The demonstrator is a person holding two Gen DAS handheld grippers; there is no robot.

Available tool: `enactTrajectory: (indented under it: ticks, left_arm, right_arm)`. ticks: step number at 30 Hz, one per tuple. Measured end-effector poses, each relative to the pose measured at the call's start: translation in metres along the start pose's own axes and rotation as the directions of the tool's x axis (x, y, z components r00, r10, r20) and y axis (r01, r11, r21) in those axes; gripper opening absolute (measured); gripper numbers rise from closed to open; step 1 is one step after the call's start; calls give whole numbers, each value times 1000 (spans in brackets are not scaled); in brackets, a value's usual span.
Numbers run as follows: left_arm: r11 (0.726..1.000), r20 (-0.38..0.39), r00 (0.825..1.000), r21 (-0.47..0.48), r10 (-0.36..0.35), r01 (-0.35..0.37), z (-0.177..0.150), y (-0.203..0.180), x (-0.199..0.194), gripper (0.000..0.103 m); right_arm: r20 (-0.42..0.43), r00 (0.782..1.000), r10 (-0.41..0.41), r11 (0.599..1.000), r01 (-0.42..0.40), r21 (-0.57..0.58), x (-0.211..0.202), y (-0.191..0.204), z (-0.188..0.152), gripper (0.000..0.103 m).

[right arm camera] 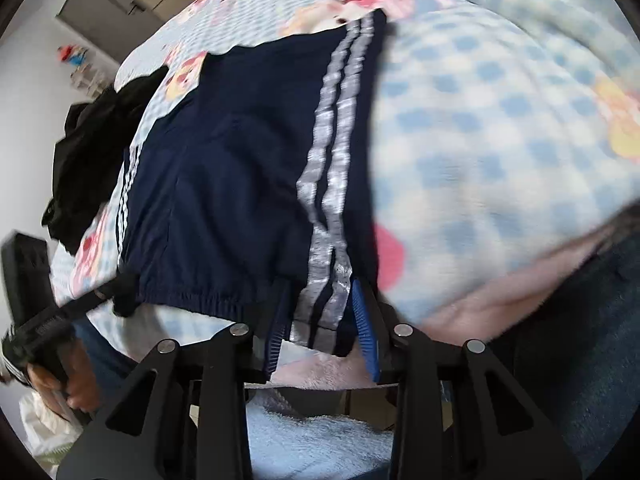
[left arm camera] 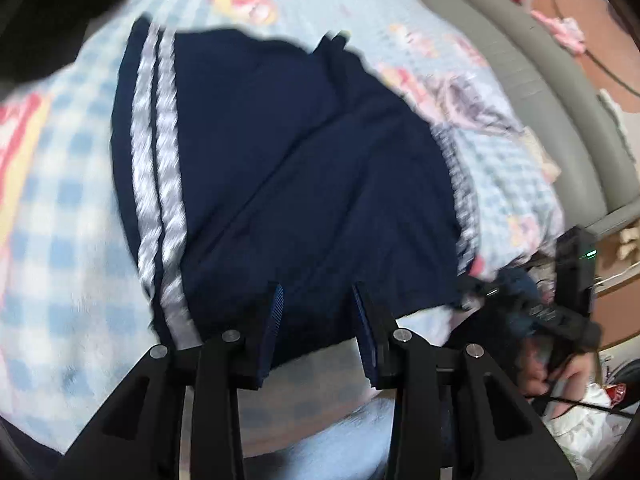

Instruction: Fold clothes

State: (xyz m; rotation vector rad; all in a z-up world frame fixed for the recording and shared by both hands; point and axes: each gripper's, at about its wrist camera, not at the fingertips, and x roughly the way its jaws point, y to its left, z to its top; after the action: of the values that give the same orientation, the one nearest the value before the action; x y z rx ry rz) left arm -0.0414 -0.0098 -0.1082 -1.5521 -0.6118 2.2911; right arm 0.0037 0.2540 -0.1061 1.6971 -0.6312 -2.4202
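Navy shorts with two white side stripes lie spread on a blue-and-white checked blanket. My left gripper is open, its fingers straddling the near edge of the shorts. The shorts show in the right wrist view, waistband toward me. My right gripper is open, its fingers on either side of the striped near corner of the shorts. The left gripper and the hand holding it appear at the lower left of the right wrist view. The right gripper appears at the right of the left wrist view.
A black garment lies at the bed's left edge. A grey padded bed frame runs along the far right. Pink cloth lies on the floor beyond it. A grey cabinet stands against the wall.
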Motion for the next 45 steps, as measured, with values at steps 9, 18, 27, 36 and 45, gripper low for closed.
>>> enactTrajectory:
  ticks: [9, 18, 27, 36, 45]
  left_arm:
    - [999, -4, 999, 5, 32, -32, 4, 2, -5, 37]
    - [999, -23, 999, 30, 41, -41, 5, 8, -11, 40]
    - [1000, 114, 993, -14, 13, -11, 11, 18, -47, 43]
    - [977, 144, 986, -203, 89, -59, 56, 90, -58, 50]
    - [976, 149, 983, -203, 108, -76, 99, 101, -36, 42]
  right_arm:
    - [4, 998, -63, 997, 63, 47, -4, -2, -2, 55]
    - [-37, 999, 9, 1000, -9, 7, 7, 6, 3, 16]
    - [48, 997, -53, 997, 55, -52, -27, 7, 5, 5]
    - [93, 995, -35, 999, 39, -32, -42, -5, 26, 31]
    - [91, 990, -105, 994, 108, -32, -4, -6, 98, 48]
